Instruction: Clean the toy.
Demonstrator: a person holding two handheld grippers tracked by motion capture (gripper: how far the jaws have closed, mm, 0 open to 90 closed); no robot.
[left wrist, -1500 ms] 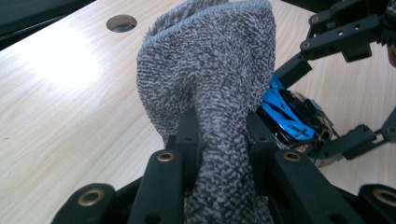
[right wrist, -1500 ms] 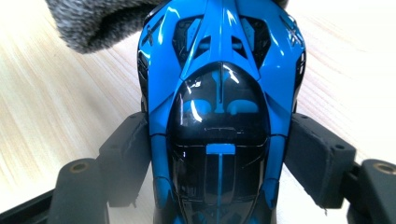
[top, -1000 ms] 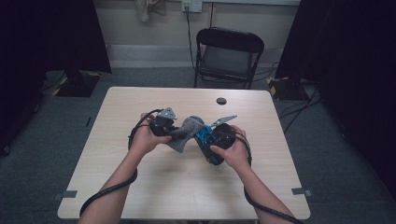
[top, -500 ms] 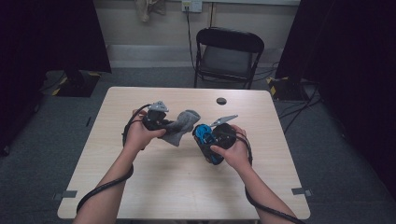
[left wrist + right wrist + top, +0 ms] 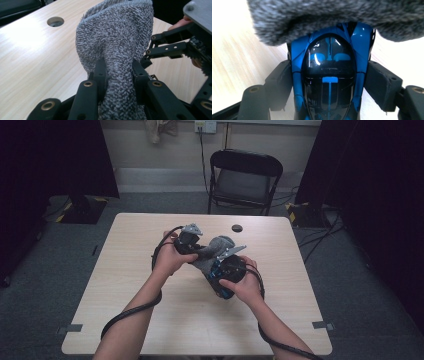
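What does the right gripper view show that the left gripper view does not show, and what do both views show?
Right gripper view alone: a blue toy car clamped between the right gripper jaws. Left gripper view alone: the left gripper pinching a fold of the grey cloth, and a round hole in the table. Both share the cloth and the light wooden table.

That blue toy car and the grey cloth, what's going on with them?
A person at the table works with a gripper in each hand. The right gripper is clamped on a blue toy car. The left gripper pinches a grey cloth, which lies against the car's front end, apparently to wipe it.
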